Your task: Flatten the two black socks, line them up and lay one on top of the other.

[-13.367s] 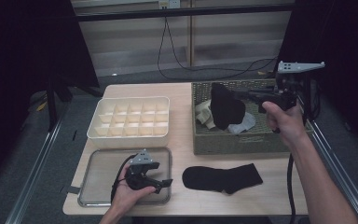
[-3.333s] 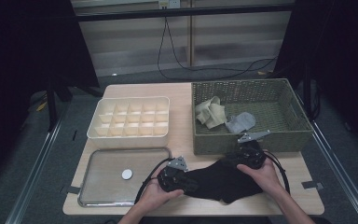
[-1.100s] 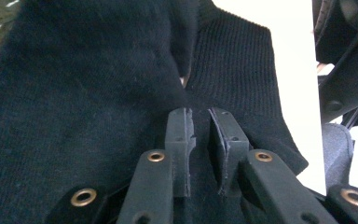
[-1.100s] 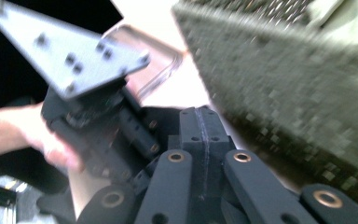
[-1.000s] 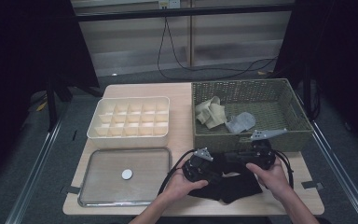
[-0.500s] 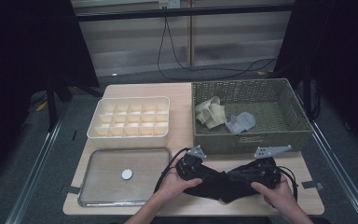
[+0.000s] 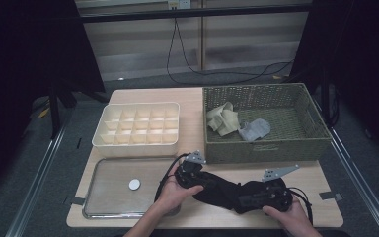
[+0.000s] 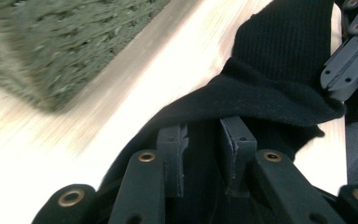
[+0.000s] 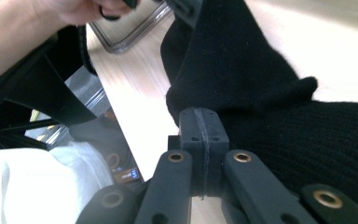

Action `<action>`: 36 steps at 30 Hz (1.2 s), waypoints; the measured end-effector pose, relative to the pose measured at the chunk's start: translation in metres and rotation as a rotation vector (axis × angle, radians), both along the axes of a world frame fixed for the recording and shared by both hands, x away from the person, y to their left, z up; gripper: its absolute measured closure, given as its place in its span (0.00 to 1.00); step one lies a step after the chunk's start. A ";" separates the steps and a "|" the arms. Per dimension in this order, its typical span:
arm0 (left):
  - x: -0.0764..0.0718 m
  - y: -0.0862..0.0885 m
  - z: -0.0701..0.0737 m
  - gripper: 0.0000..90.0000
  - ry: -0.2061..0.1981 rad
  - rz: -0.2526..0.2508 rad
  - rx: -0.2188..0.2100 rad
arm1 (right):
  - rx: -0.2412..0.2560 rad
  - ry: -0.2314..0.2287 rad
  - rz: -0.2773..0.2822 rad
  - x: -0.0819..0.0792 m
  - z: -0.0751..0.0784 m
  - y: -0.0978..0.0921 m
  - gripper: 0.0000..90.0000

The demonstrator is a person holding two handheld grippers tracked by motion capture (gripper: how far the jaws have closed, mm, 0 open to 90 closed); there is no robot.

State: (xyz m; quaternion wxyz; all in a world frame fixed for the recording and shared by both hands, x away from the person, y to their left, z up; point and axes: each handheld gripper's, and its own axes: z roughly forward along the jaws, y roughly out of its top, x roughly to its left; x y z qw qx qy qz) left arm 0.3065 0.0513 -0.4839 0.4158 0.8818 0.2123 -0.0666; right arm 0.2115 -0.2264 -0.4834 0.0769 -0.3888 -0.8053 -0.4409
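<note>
A black sock [image 7: 222, 190] lies on the table near its front edge, stretched between my two grippers. My left gripper [image 7: 203, 179] holds its left end, and in the left gripper view the jaws of the left gripper [image 8: 204, 126] stand a little apart with a thick fold of the sock [image 8: 279, 70] between and over them. My right gripper [image 7: 244, 199] holds the other end. In the right gripper view the right gripper [image 9: 199, 114] has its jaws pressed together on an edge of the sock [image 9: 242, 60], with the left hand [image 9: 51, 23] beyond.
A woven green basket [image 7: 266, 148] stands just behind the sock, with a beige sock [image 7: 223, 118] and a grey sock [image 7: 254, 129] inside. A cream compartment tray [image 7: 133, 145] sits at back left. In front of it, a clear tray [image 7: 103, 170] holds a white disc [image 7: 134, 184].
Both grippers have come toward the table's front edge with the sock. Over the last half second the left one shifted slightly left and the right one came nearer and lower.
</note>
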 end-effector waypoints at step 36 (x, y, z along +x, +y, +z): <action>0.018 0.042 0.010 0.61 0.030 0.065 -0.071 | -0.002 0.004 -0.046 0.001 -0.001 -0.010 0.89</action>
